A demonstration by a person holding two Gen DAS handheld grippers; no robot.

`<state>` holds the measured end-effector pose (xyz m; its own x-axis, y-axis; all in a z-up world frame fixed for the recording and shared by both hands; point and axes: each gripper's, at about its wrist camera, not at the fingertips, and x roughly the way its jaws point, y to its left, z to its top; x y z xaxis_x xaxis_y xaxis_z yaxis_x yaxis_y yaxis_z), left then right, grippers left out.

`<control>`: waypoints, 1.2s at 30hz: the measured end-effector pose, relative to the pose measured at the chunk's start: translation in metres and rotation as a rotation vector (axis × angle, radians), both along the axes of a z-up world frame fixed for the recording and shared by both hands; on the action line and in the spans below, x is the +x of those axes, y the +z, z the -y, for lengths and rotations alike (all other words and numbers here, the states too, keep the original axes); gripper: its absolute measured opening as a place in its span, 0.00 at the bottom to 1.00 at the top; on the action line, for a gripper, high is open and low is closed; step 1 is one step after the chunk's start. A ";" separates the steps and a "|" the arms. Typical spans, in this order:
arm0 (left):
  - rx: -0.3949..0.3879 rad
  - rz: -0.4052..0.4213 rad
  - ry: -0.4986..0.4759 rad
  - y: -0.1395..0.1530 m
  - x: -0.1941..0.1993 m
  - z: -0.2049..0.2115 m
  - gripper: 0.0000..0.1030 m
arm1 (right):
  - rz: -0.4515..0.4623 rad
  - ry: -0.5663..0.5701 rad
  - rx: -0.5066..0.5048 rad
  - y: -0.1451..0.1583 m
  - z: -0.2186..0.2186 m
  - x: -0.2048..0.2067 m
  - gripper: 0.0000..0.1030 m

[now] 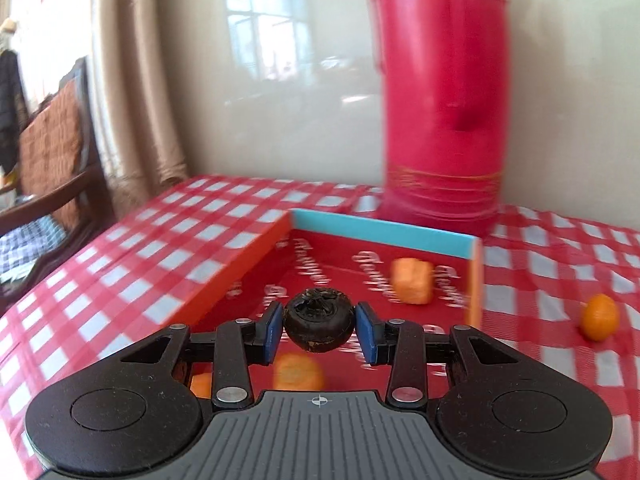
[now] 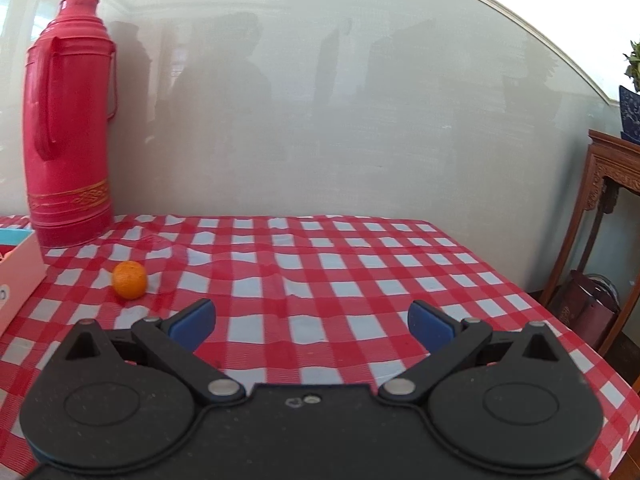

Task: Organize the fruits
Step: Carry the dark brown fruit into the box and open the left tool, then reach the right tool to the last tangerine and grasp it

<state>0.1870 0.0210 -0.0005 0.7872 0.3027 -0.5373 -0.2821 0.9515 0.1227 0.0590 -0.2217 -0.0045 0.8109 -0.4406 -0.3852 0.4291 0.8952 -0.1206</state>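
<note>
Dark fruit (image 1: pixel 319 319) in left claw (image 1: pixel 320 330)

Red-white checked tablecloth (image 2: pixel 320 264), red thermos (image 2: pixel 68 120), orange fruit (image 2: pixel 129 279), dark fruit (image 1: pixel 319 324)

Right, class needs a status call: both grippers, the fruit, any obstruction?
Left gripper shut on dark fruit, above red box. Right gripper open, empty. One orange loose on tablecloth. Nothing blocking.
</note>
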 end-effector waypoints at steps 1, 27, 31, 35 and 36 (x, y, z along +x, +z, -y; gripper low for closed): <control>-0.014 -0.010 0.017 0.000 0.001 -0.005 0.38 | -0.002 0.006 -0.003 0.000 -0.003 0.001 0.94; -0.089 0.035 0.266 0.021 -0.069 -0.128 0.90 | -0.098 0.297 0.038 -0.004 -0.080 0.073 0.94; -0.083 0.053 0.394 0.017 -0.084 -0.161 0.97 | -0.134 0.314 0.066 -0.010 -0.089 0.091 0.94; -0.086 0.062 0.476 0.013 -0.089 -0.187 0.97 | -0.164 0.305 0.106 -0.017 -0.093 0.111 0.92; -0.079 0.064 0.493 0.011 -0.090 -0.193 0.97 | -0.175 0.296 0.118 -0.019 -0.093 0.116 0.90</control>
<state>0.0968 0.2139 0.0107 0.5931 0.6068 -0.5292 -0.7048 0.7091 0.0231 0.1748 -0.1285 -0.0238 0.8140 -0.1411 -0.5635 0.1316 0.9896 -0.0577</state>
